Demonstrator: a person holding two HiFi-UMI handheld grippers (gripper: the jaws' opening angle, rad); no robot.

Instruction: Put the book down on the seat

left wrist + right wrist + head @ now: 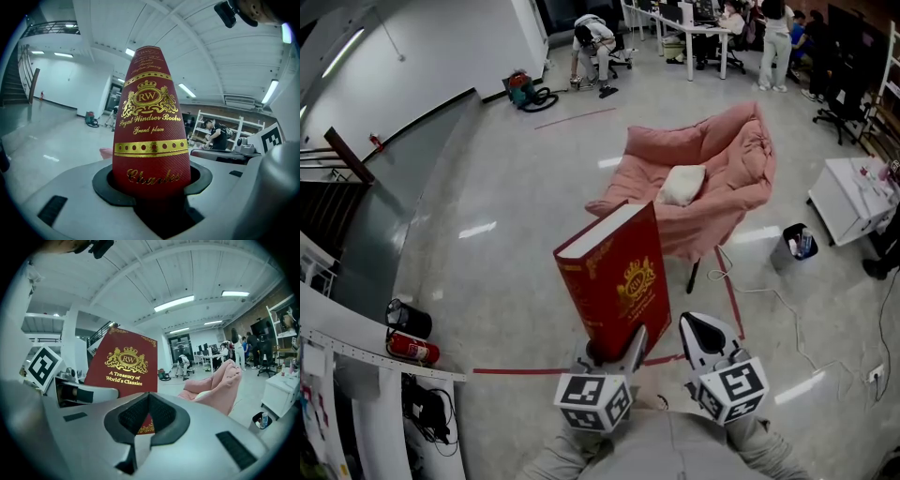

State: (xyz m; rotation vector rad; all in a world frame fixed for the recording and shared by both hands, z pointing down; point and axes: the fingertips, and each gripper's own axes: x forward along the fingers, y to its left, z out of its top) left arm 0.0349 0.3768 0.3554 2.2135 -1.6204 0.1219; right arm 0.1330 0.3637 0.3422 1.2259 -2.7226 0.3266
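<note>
The left gripper (615, 345) was clamped on the lower spine of a thick red hardback book (614, 277), holding it upright in the air short of the pink-draped armchair (727, 178), well apart from the white cushion (682, 184) on its seat. On the armchair's near side the right gripper (701, 330) hung just beside the book, jaws together on nothing.

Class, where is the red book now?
In the head view's centre, the red book stands upright, clamped by the left gripper, before the pink seat.
</note>
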